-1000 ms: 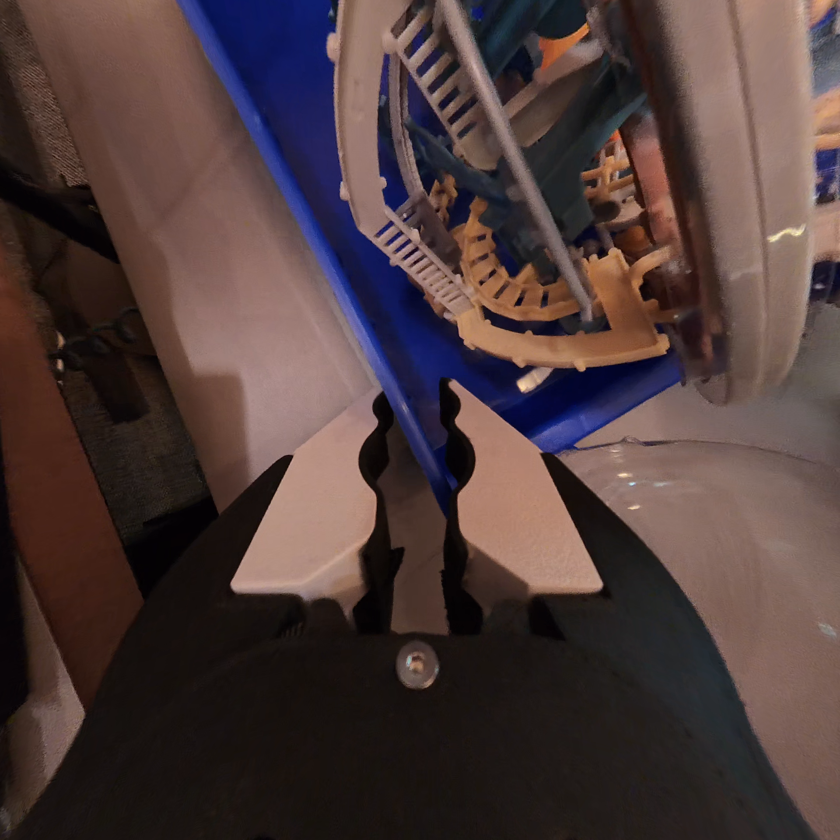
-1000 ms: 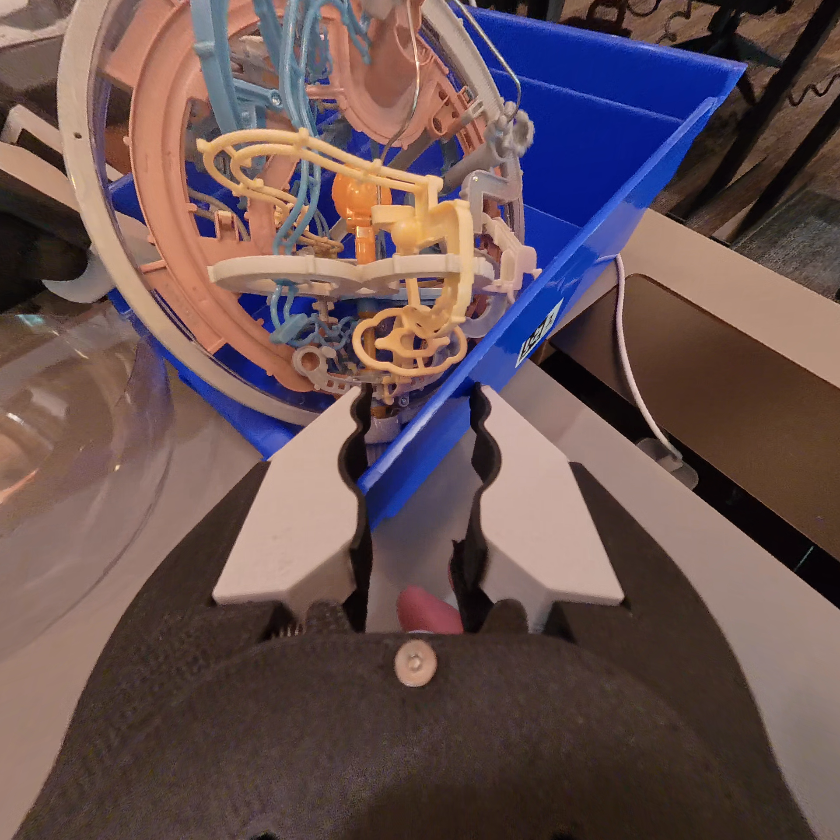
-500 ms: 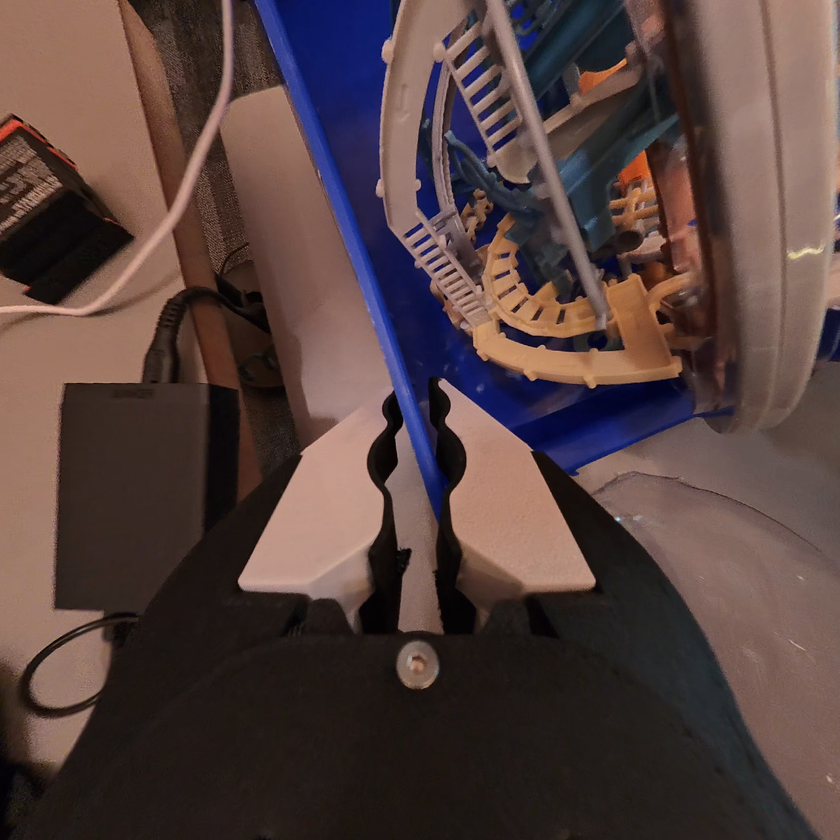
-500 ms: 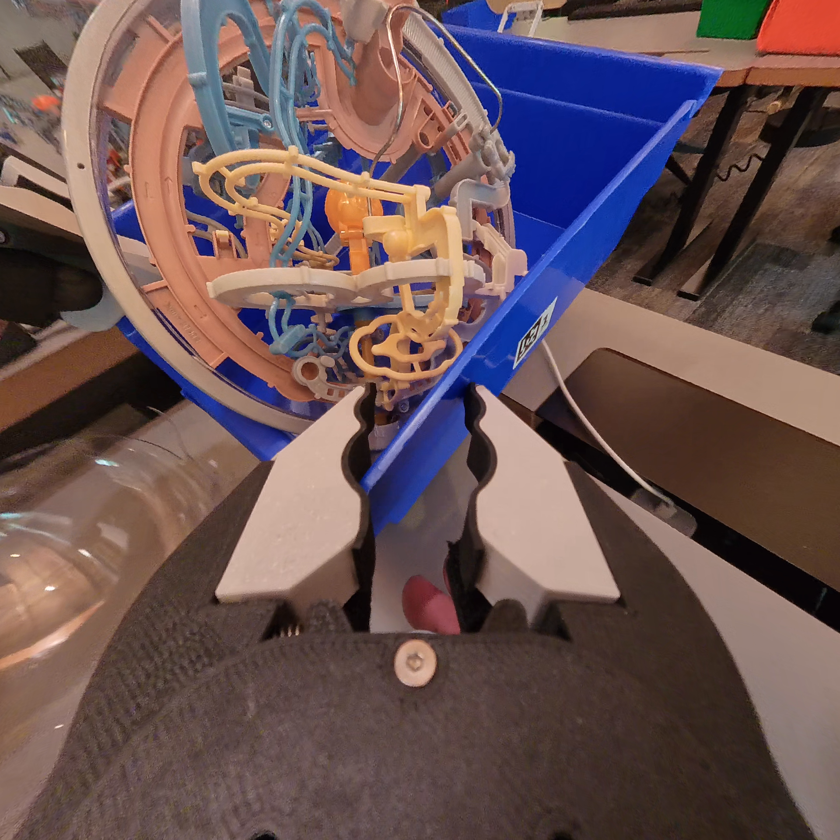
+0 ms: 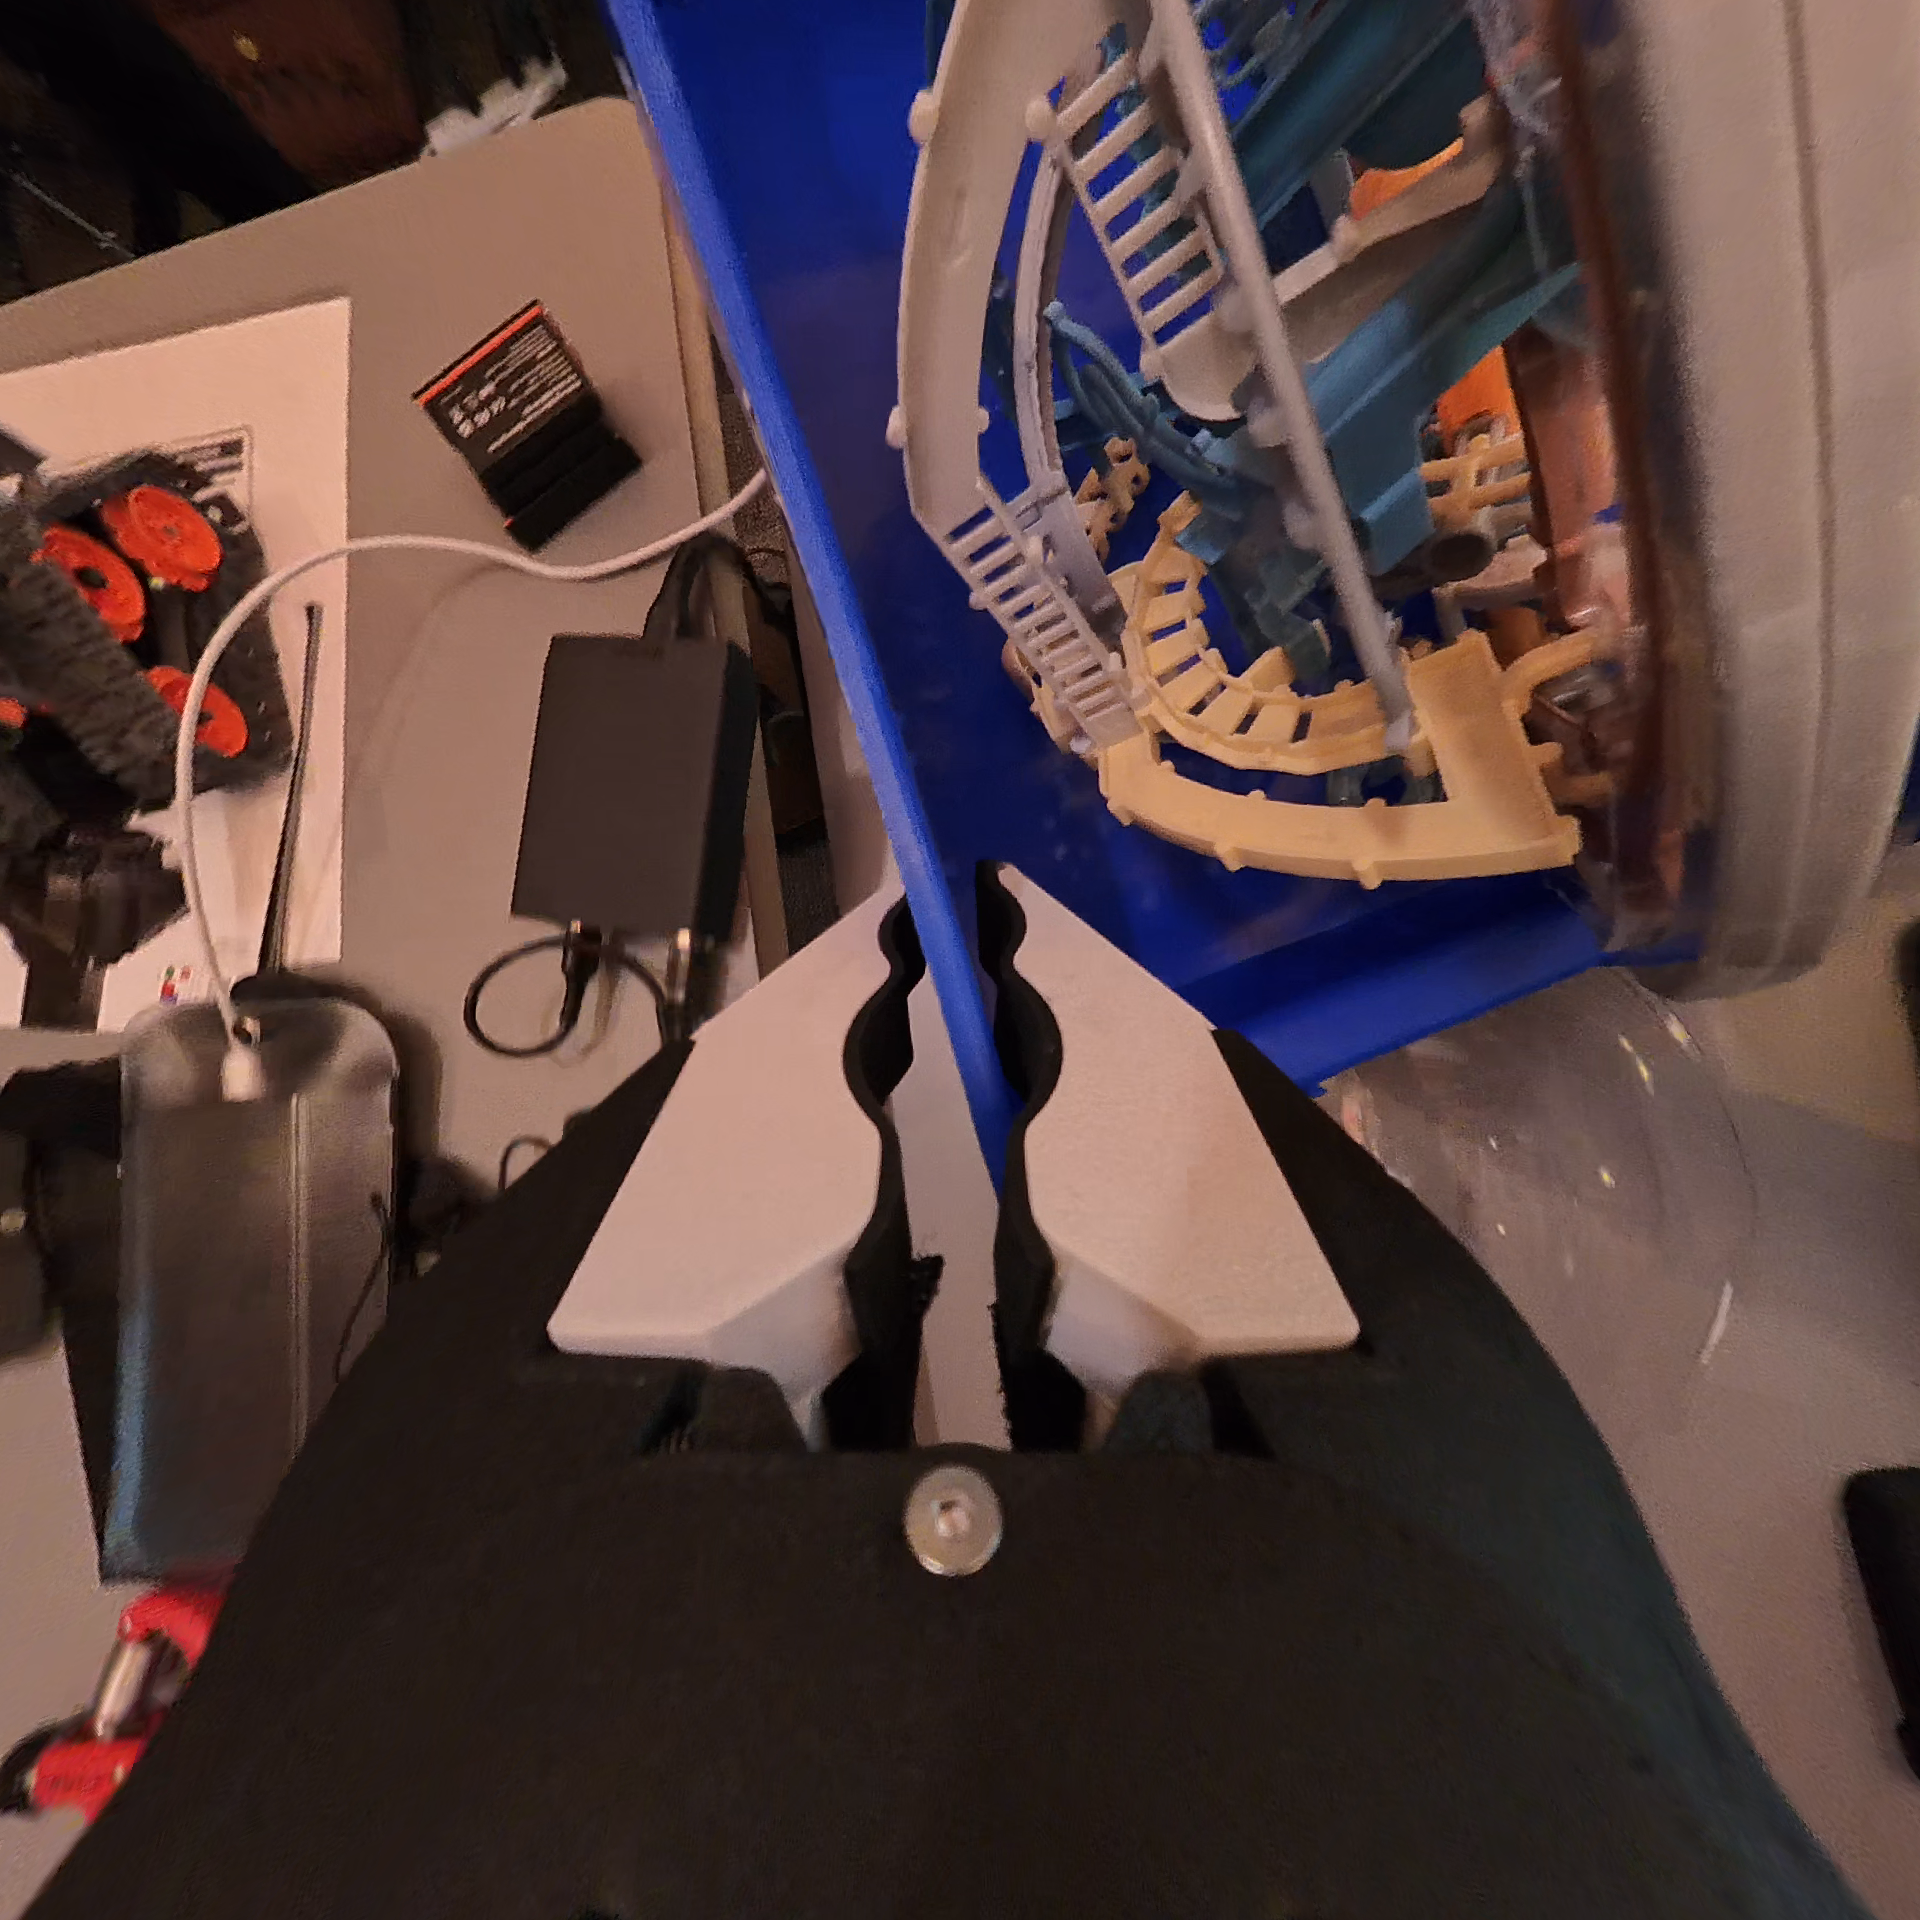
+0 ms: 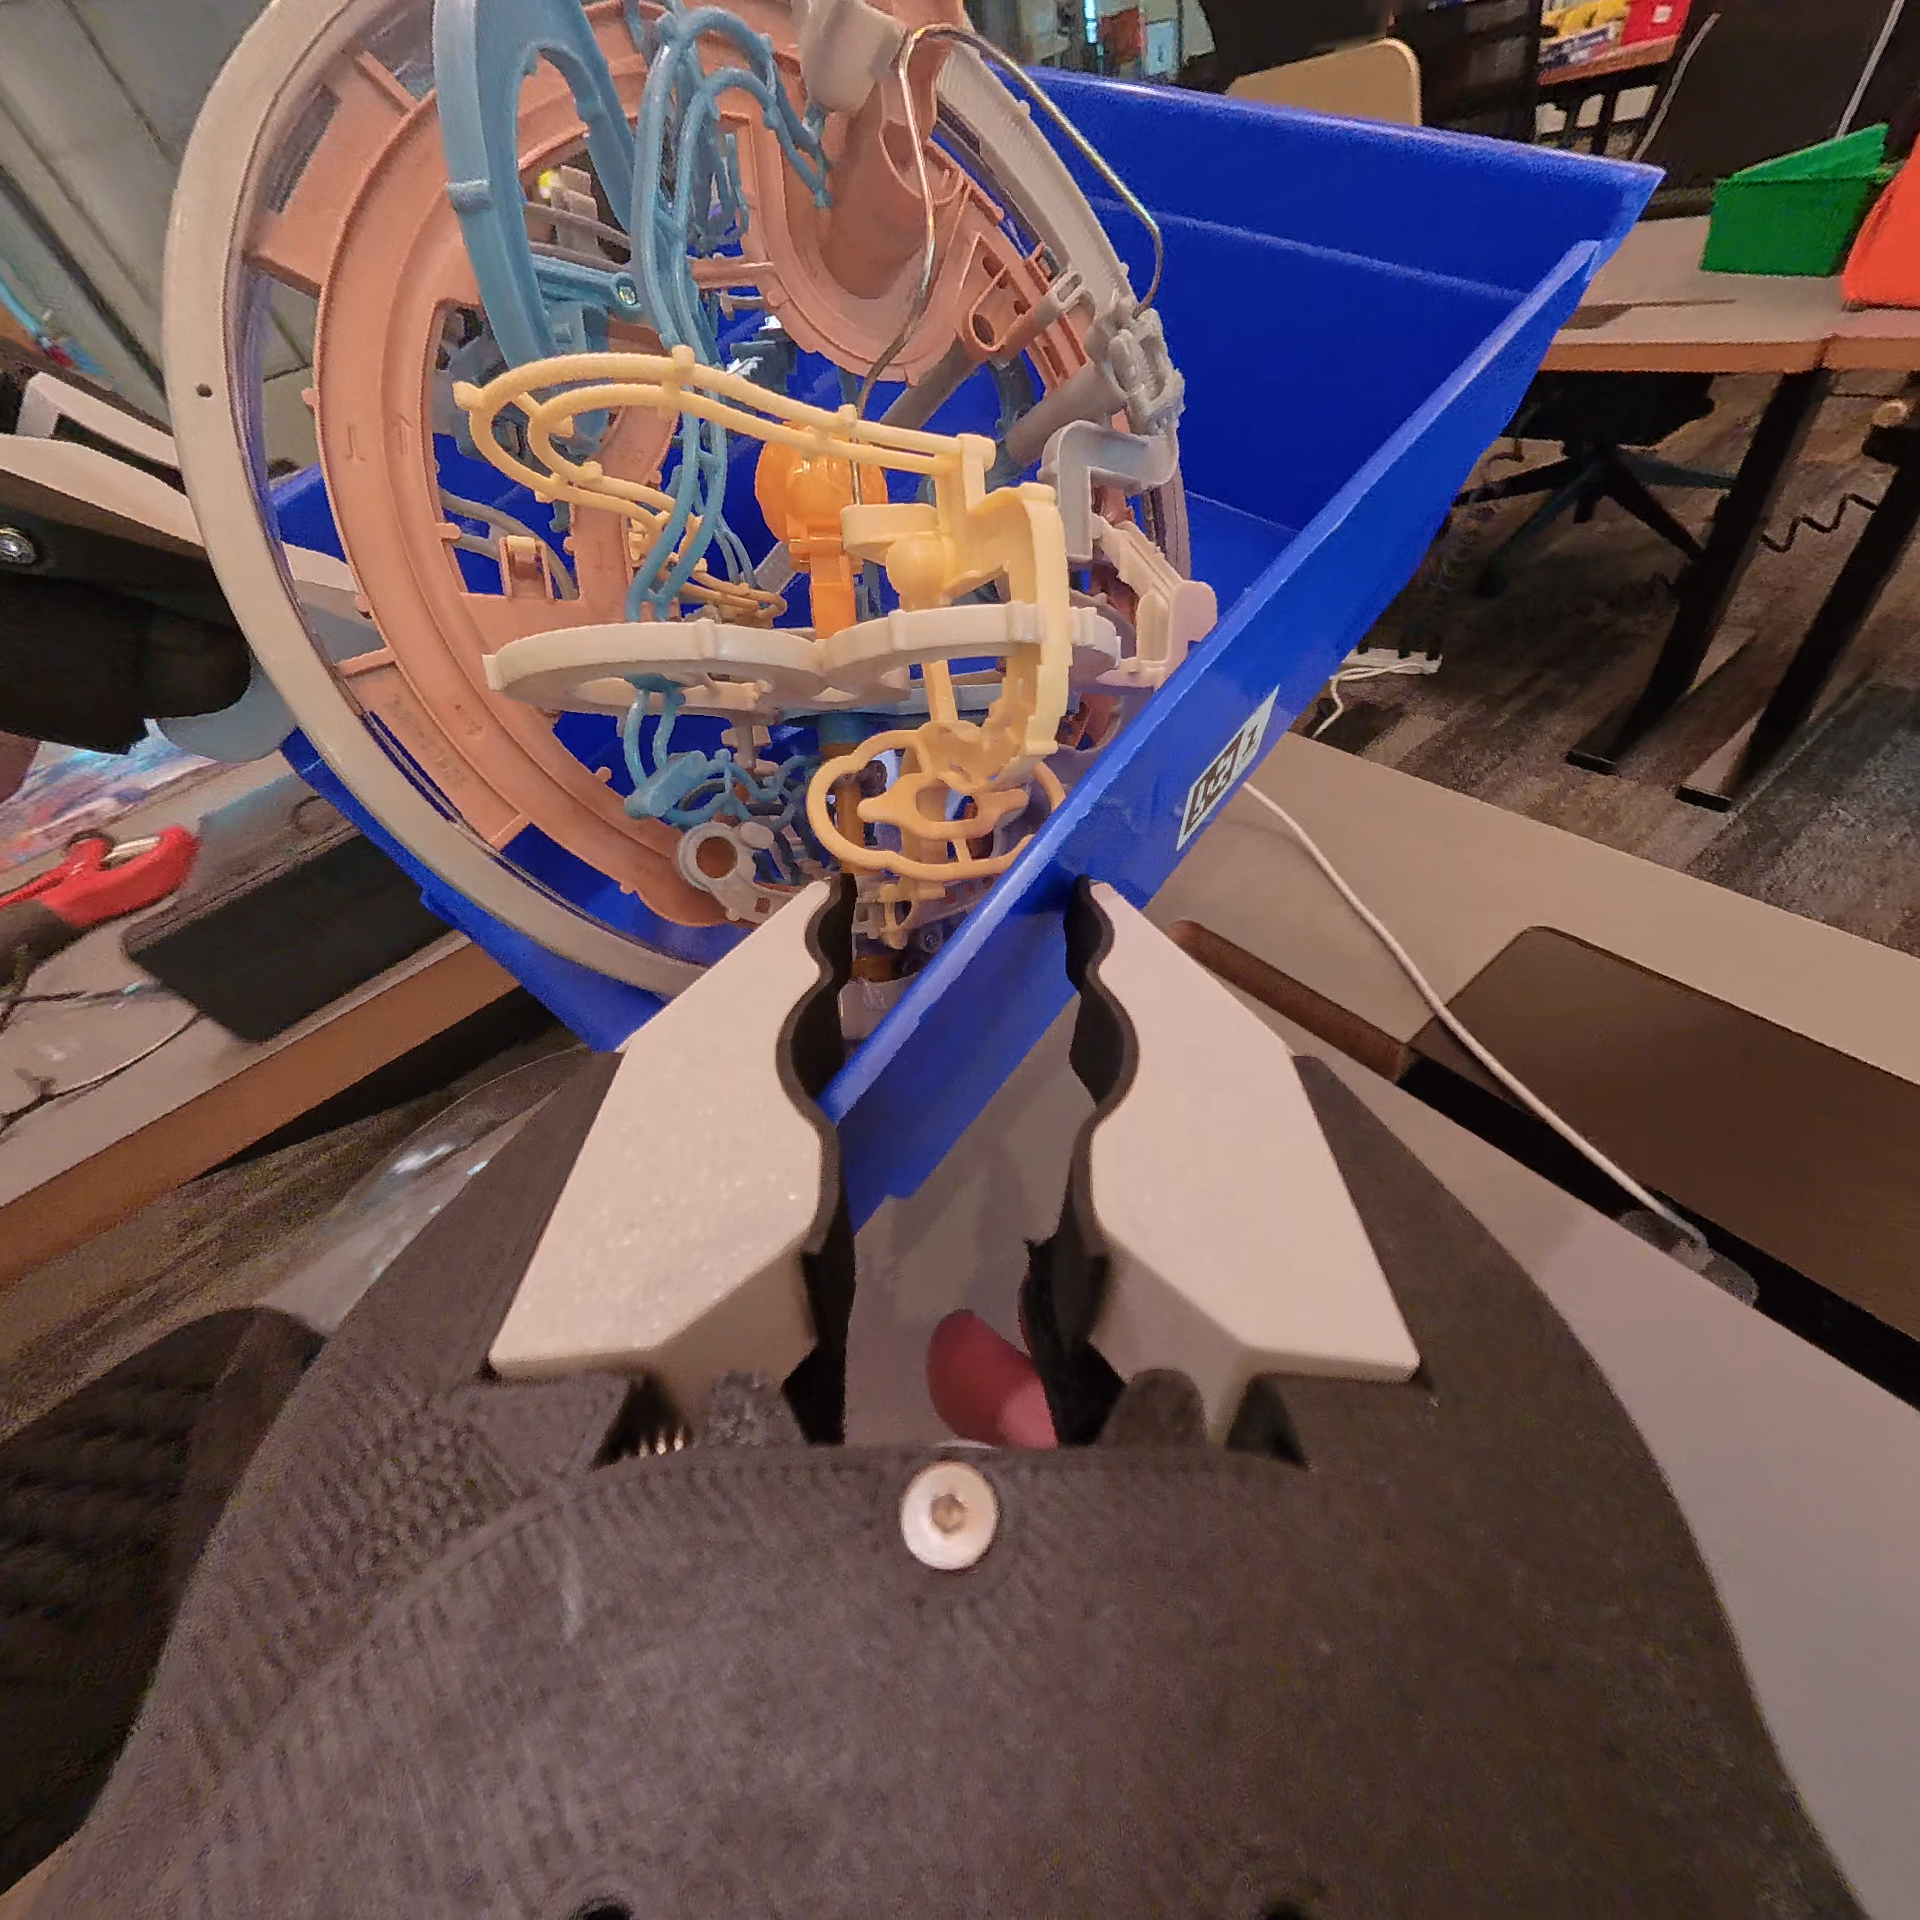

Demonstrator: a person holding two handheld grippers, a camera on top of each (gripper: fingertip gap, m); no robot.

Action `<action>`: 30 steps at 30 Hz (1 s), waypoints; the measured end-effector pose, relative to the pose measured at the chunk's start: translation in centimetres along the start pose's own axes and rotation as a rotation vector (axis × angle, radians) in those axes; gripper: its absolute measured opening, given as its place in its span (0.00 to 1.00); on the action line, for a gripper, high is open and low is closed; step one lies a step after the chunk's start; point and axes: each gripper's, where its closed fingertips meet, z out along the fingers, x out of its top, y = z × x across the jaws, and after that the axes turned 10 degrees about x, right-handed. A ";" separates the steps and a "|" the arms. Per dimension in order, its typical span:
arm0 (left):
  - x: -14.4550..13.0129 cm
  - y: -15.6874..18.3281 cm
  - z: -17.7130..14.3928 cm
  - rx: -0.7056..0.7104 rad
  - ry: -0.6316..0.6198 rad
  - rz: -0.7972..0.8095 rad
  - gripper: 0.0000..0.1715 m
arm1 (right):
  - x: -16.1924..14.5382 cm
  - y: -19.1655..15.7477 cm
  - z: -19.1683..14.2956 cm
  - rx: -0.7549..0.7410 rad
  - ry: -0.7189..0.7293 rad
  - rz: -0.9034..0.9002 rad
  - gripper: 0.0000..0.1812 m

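Below me the cluttered grey desk has dropped away: both my grippers, left and right, jaws clamped on opposite walls, have lifted the blue plastic bin holding the clear maze-ball toy.

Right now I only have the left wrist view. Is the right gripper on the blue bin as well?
Observer: Yes. The right gripper has the blue bin's opposite side wall between its jaws, one inside and one outside.
Operator: Anything on the outside of that wall?
Observer: A white sticker, just beyond the jaws.
Operator: What is below that side?
Observer: A white cable runs across a pale table, apart from the bin.
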 end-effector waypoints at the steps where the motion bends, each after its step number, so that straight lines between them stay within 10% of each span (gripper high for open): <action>1: -0.8 0.1 -1.0 0.007 0.003 -0.014 0.04 | 0.0 -1.0 -0.5 0.009 -0.004 -0.011 0.22; 18: -15.8 10.4 -15.7 0.103 0.005 -0.034 0.02 | -7.5 -14.9 -17.1 0.090 -0.112 -0.119 0.23; 30: -13.8 31.6 -15.9 -0.133 0.148 0.136 0.06 | -12.6 -7.9 -36.8 -0.210 -0.159 -0.120 0.23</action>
